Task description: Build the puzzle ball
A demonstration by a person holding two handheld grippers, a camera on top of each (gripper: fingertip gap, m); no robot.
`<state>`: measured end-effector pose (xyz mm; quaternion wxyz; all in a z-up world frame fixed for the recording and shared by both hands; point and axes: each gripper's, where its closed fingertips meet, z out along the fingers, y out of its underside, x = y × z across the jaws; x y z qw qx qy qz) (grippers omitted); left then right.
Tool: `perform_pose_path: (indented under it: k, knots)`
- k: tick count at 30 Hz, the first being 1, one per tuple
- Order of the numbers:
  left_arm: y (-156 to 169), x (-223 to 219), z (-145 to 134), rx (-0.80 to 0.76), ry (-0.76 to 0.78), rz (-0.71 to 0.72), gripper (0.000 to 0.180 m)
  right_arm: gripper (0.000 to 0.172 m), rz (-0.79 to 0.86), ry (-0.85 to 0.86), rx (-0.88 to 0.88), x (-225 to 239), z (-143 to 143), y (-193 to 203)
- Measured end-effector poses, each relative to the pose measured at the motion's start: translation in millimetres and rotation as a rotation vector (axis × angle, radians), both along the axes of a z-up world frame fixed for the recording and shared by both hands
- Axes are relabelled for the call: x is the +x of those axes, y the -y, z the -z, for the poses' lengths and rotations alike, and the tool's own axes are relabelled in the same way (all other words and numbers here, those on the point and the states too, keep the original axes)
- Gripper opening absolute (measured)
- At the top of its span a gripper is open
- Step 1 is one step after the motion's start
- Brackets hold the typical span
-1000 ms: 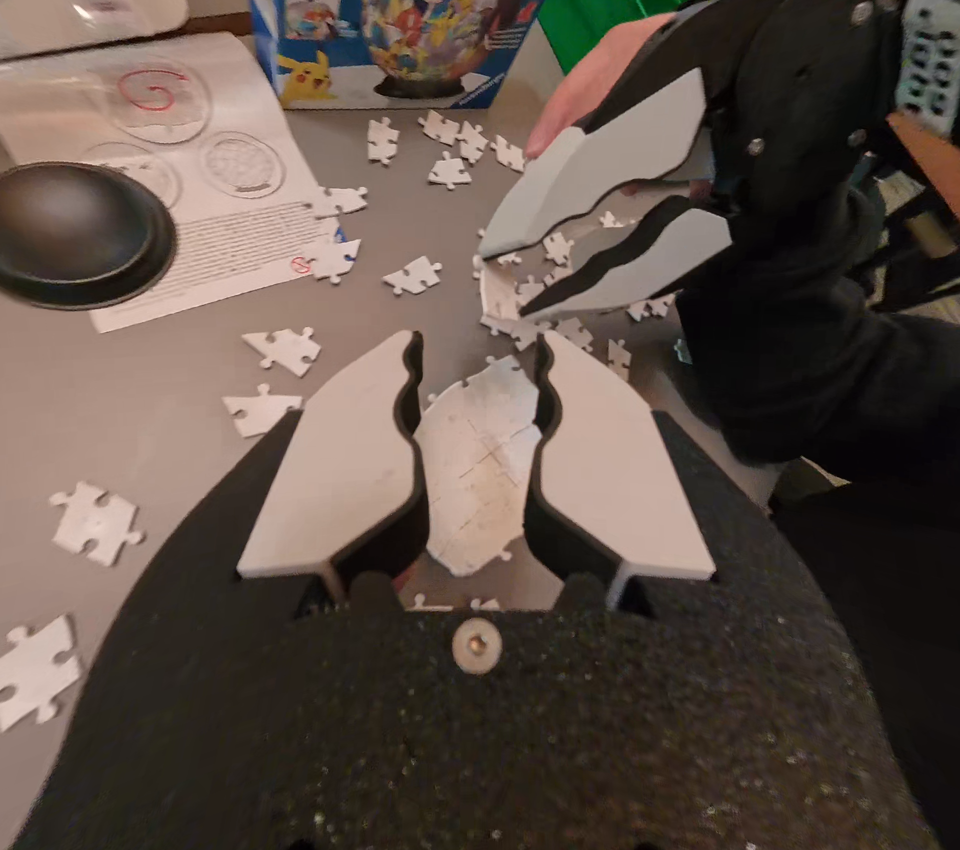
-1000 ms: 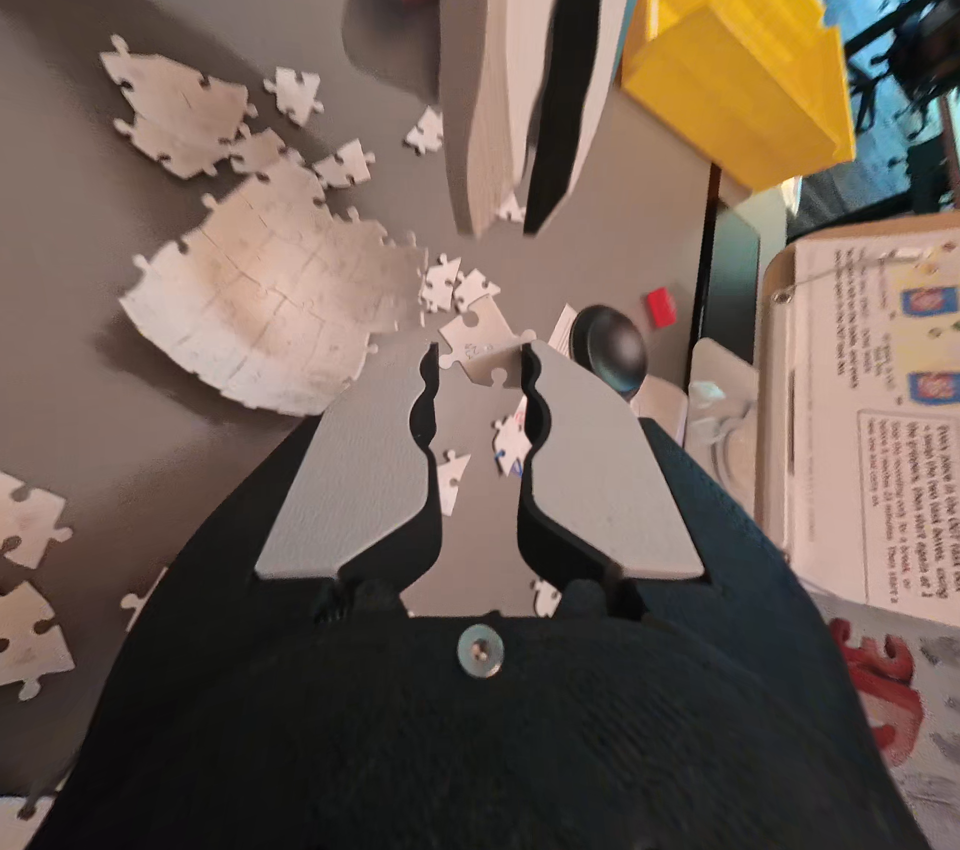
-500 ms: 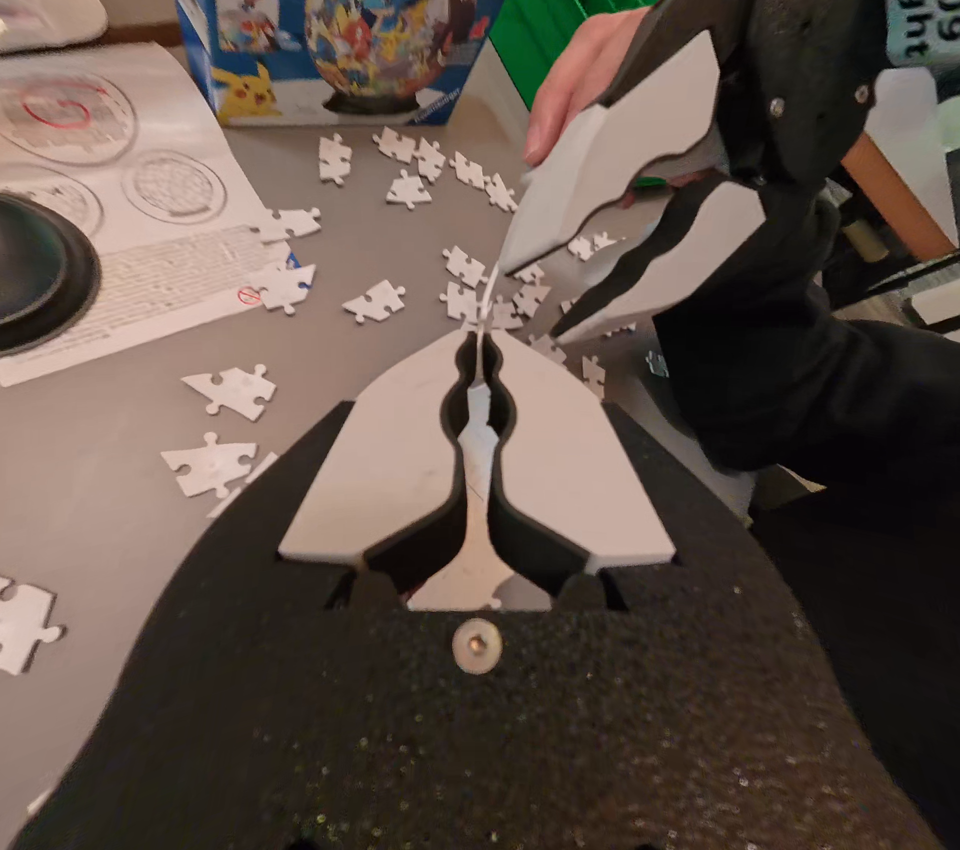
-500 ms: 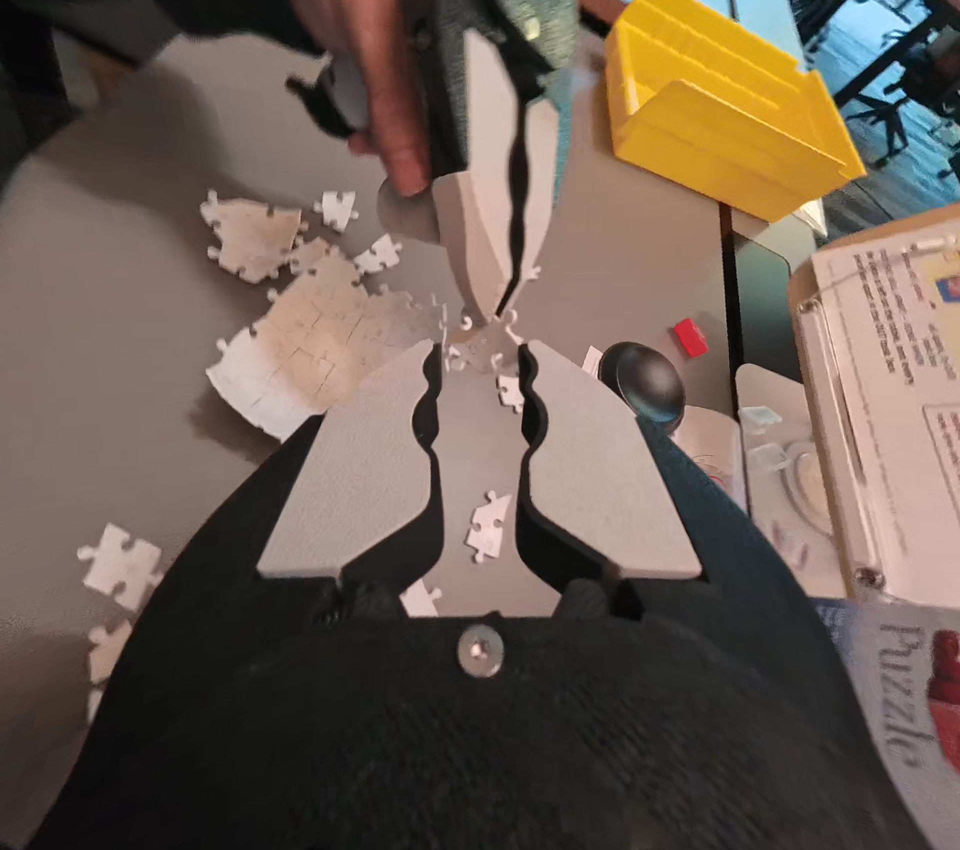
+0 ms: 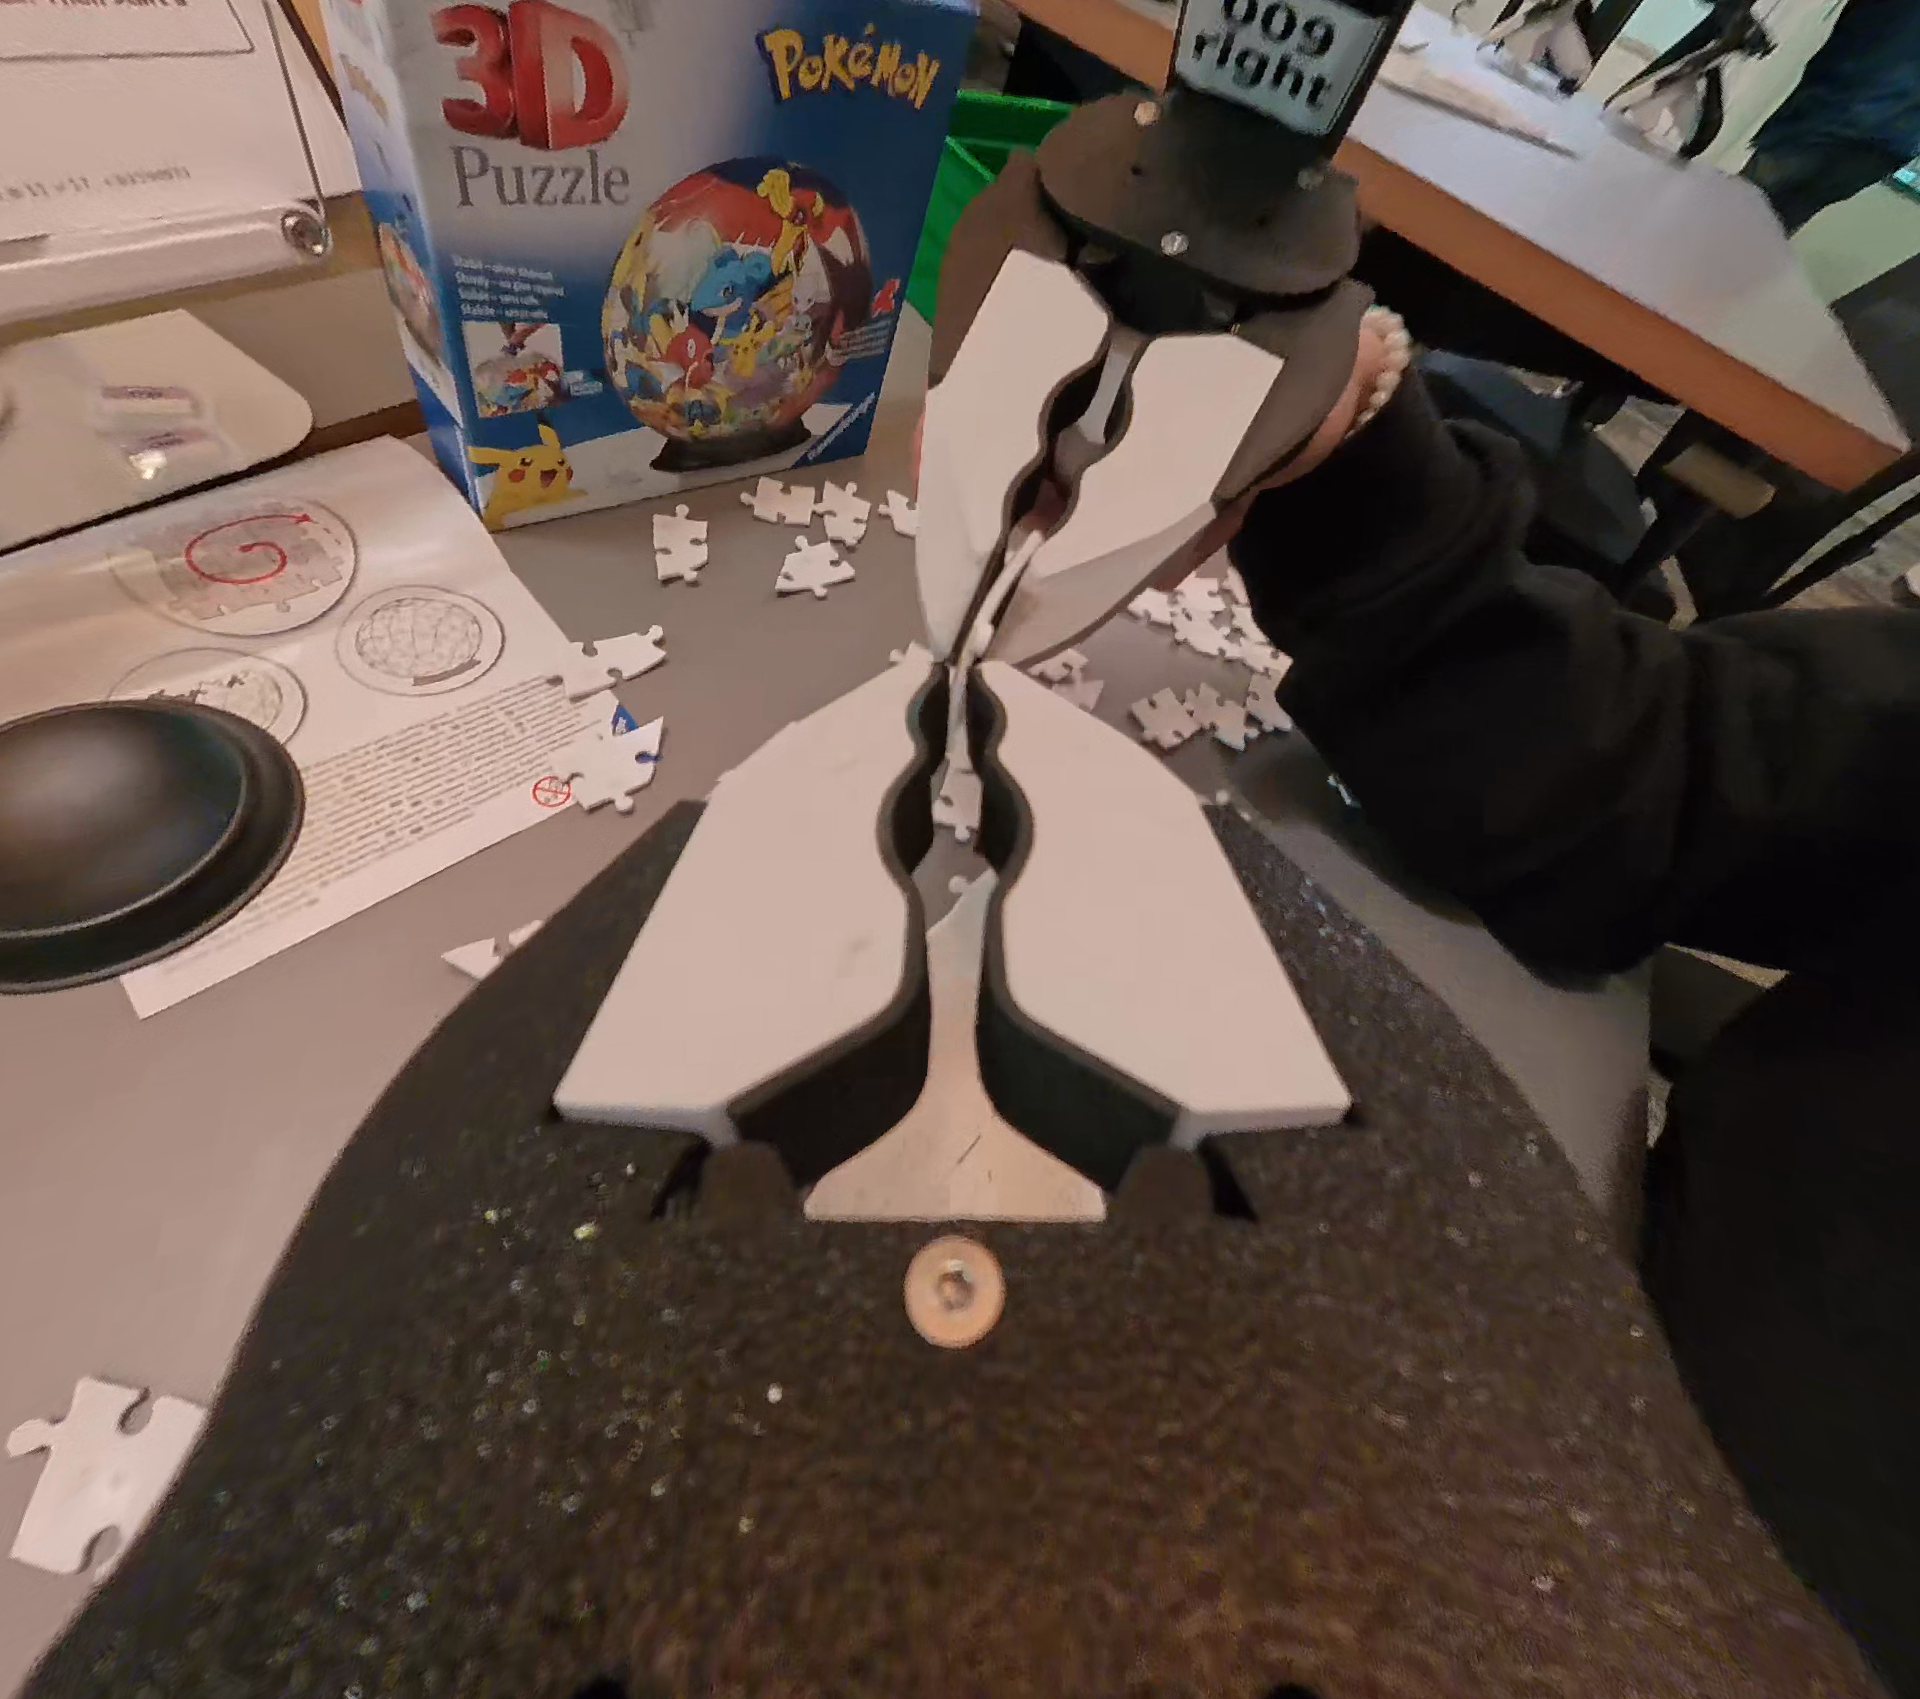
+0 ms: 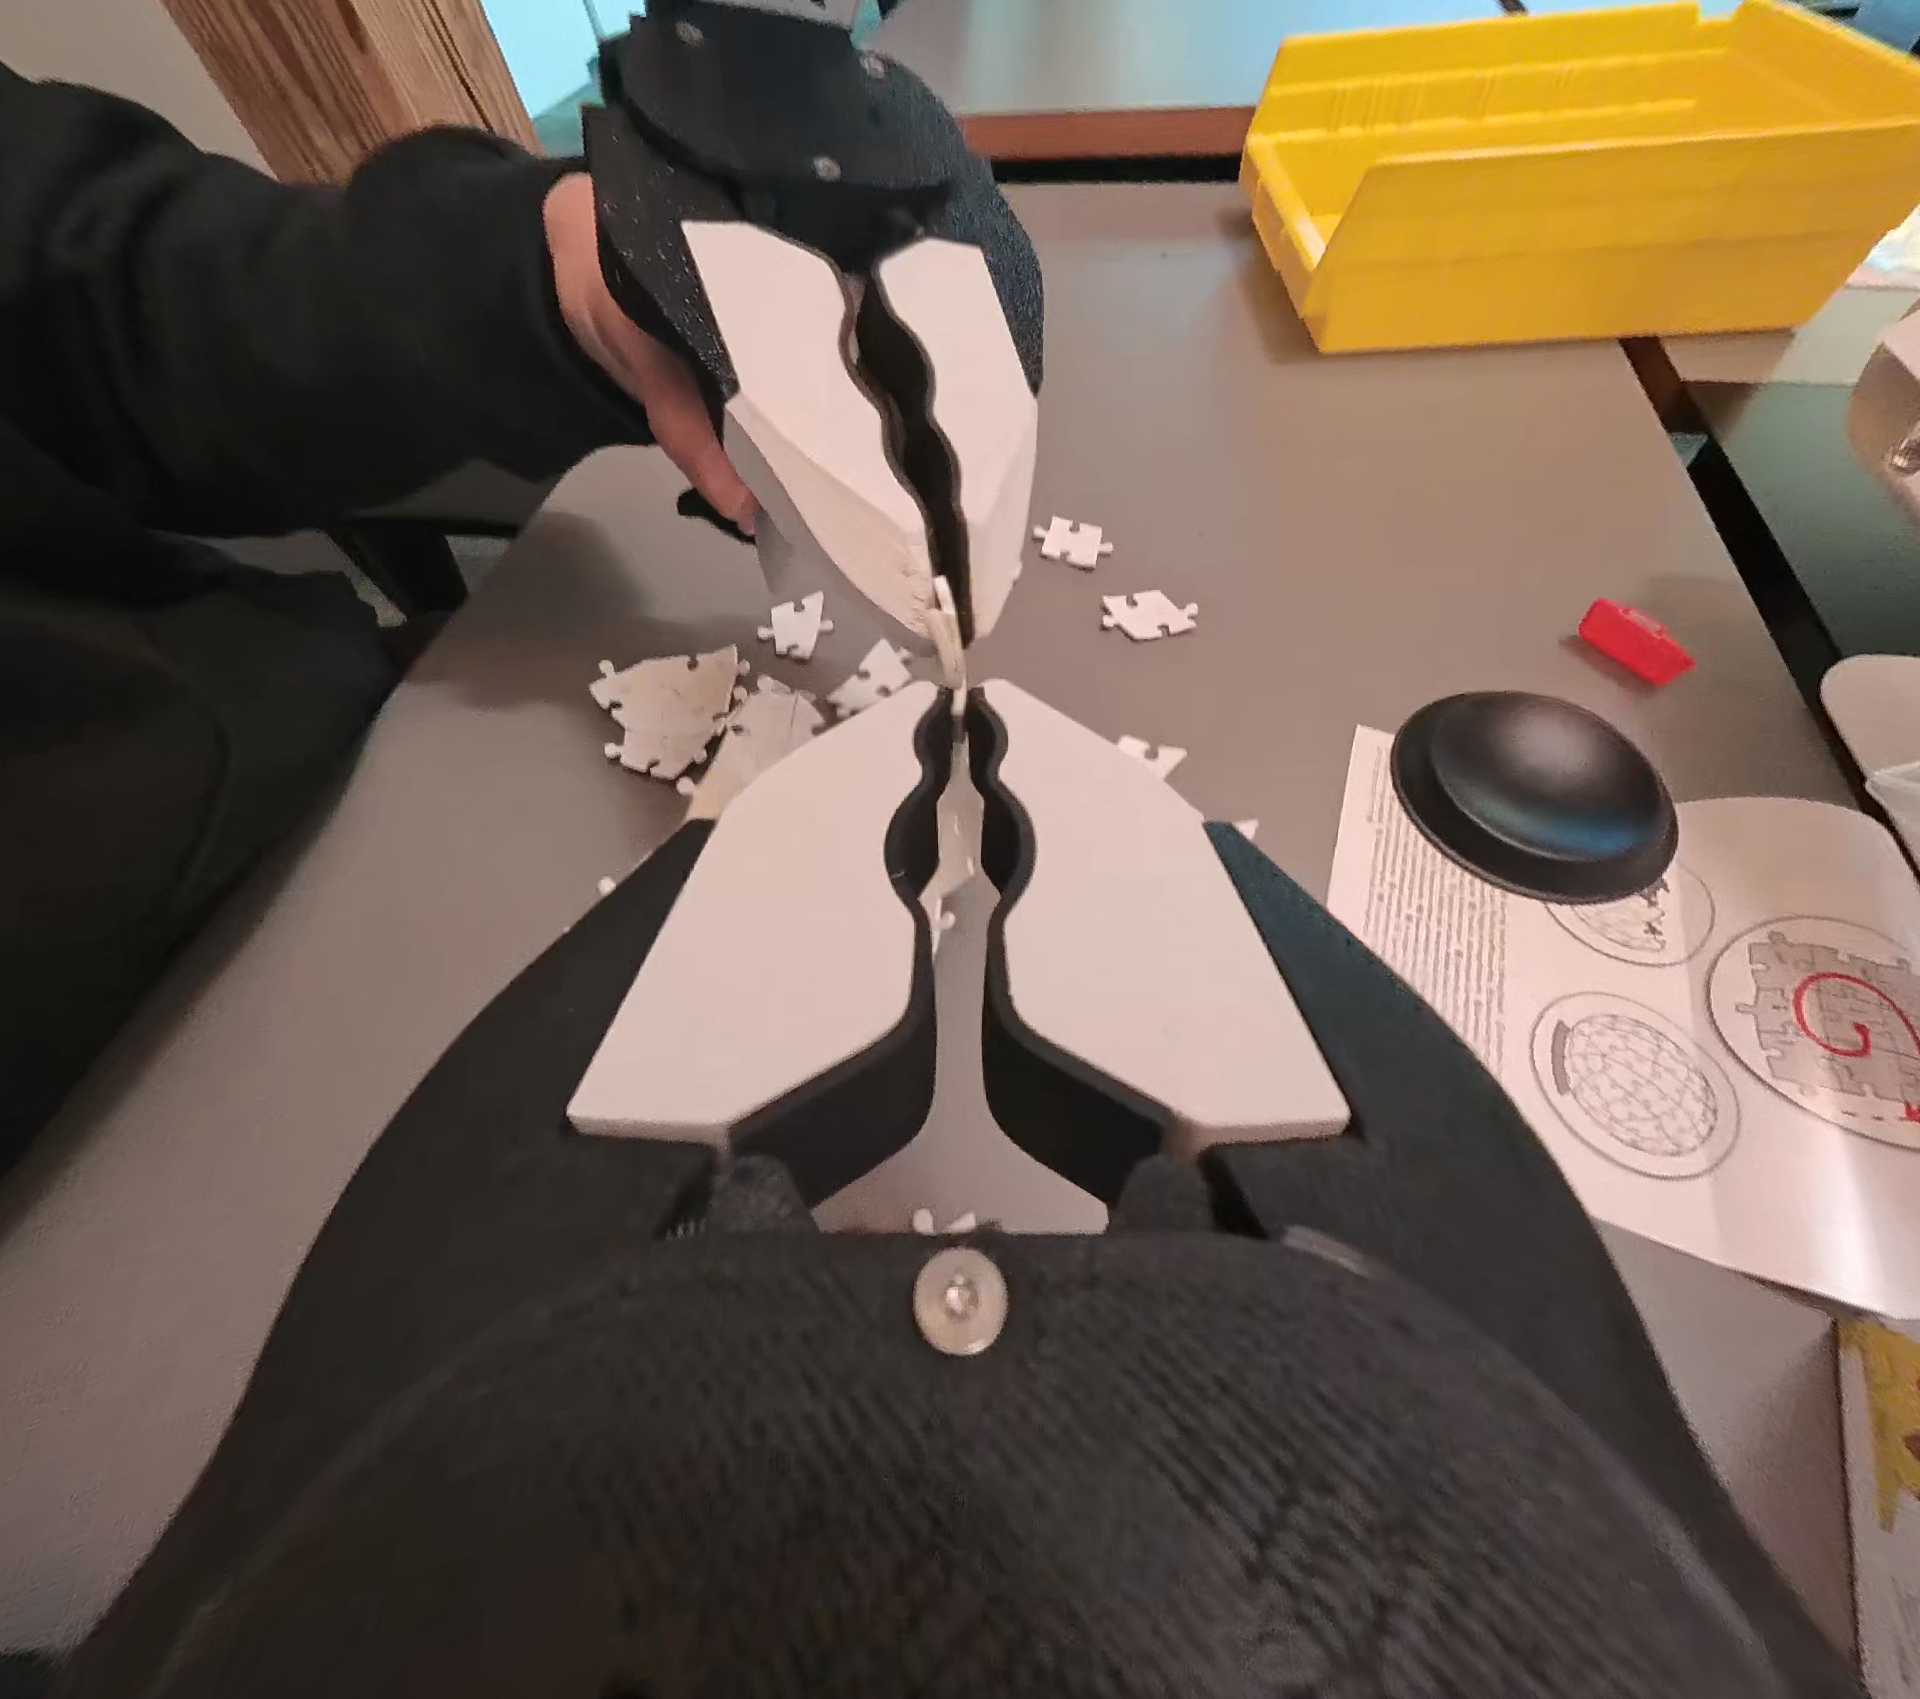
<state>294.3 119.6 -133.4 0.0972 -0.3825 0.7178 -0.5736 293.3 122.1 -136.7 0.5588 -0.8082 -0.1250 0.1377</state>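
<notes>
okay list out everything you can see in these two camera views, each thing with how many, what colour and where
puzzle box: one, blue with a colourful ball picture, standing at the table's back edge
loose puzzle pieces: many, white side up, scattered on the grey table
joined puzzle sections: two or so, white, flat on the table beside the grippers
black dome stand: one, resting on the instruction sheet
yellow bin: one, far side of the table
green bin: one, behind the box
small red object: one, on the table near the stand
left gripper: shut on a white puzzle piece, held edge-on
right gripper: shut on a white puzzle piece, tip to tip with the left one
hands: two, in black sleeves
</notes>
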Motion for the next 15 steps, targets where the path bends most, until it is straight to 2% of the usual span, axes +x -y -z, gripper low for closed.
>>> perform_pose_path:
  k: [2,5,9,11,13,15]
  knots:
    - [-3,0,11,0.067,-0.032,-0.012,0.004,0.002,0.022,0.019,-0.058,4,10,0]
    - [-19,-2,34,0.263,-0.085,-0.063,0.028,0.002,0.073,0.004,-0.172,15,29,5]
    - [-35,-27,46,0.468,-0.076,-0.068,0.024,0.002,0.154,-0.011,-0.293,32,51,13]
    - [-48,-41,52,0.537,-0.102,-0.142,0.022,0.002,0.152,-0.006,-0.326,34,59,15]
    - [-59,-56,56,0.499,-0.160,-0.266,0.030,0.002,0.171,-0.004,-0.339,36,63,13]
    - [-62,-75,63,0.373,-0.238,-0.371,0.039,0.002,0.172,-0.007,-0.352,36,67,12]
